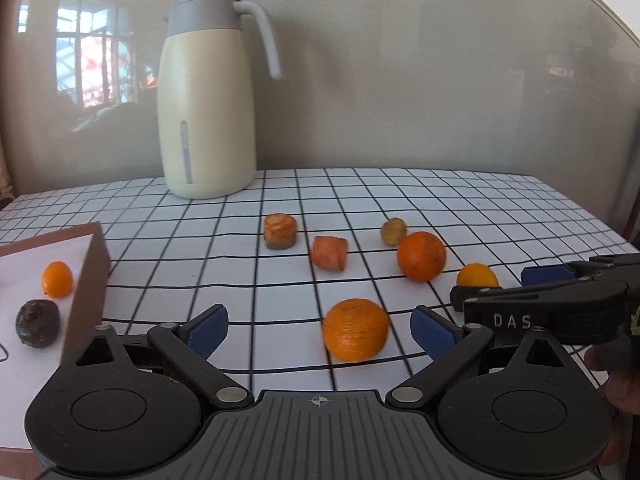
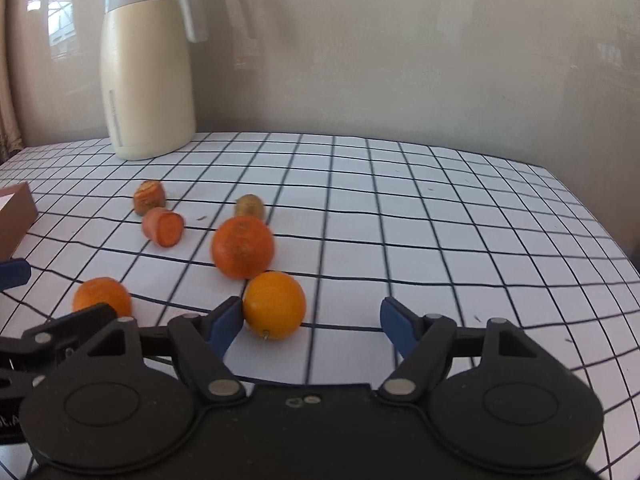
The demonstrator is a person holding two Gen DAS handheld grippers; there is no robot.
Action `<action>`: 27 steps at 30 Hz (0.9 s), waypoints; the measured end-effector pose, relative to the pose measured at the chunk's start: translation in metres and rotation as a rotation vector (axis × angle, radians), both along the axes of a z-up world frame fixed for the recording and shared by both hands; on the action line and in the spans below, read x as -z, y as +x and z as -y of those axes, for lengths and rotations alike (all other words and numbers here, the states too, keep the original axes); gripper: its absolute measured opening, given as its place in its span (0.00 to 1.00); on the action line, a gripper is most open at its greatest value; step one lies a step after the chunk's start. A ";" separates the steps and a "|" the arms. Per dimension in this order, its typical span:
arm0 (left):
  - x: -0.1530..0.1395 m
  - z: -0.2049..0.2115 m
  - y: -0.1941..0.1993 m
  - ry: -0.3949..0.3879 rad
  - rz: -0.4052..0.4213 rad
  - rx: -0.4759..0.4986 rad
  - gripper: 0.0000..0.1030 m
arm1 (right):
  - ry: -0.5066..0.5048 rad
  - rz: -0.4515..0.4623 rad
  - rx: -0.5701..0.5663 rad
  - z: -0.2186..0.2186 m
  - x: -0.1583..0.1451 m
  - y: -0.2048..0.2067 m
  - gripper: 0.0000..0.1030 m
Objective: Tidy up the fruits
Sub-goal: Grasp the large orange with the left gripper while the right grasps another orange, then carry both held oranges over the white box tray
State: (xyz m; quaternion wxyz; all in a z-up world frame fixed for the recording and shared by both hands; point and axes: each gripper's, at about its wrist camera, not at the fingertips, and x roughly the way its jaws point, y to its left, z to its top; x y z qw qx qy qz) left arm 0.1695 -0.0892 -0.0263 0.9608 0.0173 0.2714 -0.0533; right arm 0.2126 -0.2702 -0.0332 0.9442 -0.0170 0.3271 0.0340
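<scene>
While both tongs gape, right tongs (image 2: 312,326) touch orange (image 2: 274,305).

Glossy beige wall (image 1: 400,80) behind, reflecting a bright paned window (image 1: 84,52) at ten o'clock. Bench (image 2: 440,200) under white cloth gridded with black lines. Cream jug (image 1: 206,112) with grey lid at eleven o'clock, by the wall.

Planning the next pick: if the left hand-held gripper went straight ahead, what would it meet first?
Most likely the nearest orange, lying on the checked cloth just beyond the open left hand-held gripper, though depth is uncertain.
</scene>
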 end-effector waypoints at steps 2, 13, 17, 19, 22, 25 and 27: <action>0.002 0.007 0.004 0.029 -0.015 0.006 0.76 | 0.021 0.005 -0.007 0.003 -0.001 -0.001 0.65; 0.010 0.019 0.018 0.029 -0.066 0.035 0.37 | 0.038 -0.005 0.002 0.012 0.002 0.006 0.25; 0.010 0.018 0.018 0.018 -0.064 0.034 0.36 | 0.034 -0.004 -0.004 0.012 0.002 0.003 0.23; 0.009 0.015 0.017 0.003 -0.059 0.029 0.36 | 0.021 -0.001 -0.007 0.010 0.002 0.003 0.23; 0.008 0.015 0.014 0.006 -0.044 0.032 0.36 | 0.017 0.000 -0.010 0.008 -0.001 0.000 0.23; 0.006 0.015 0.011 0.019 -0.036 0.040 0.36 | 0.005 0.012 -0.011 0.007 -0.006 -0.004 0.23; 0.003 0.015 0.008 0.020 -0.031 0.040 0.36 | 0.009 0.023 -0.010 0.007 -0.011 -0.007 0.23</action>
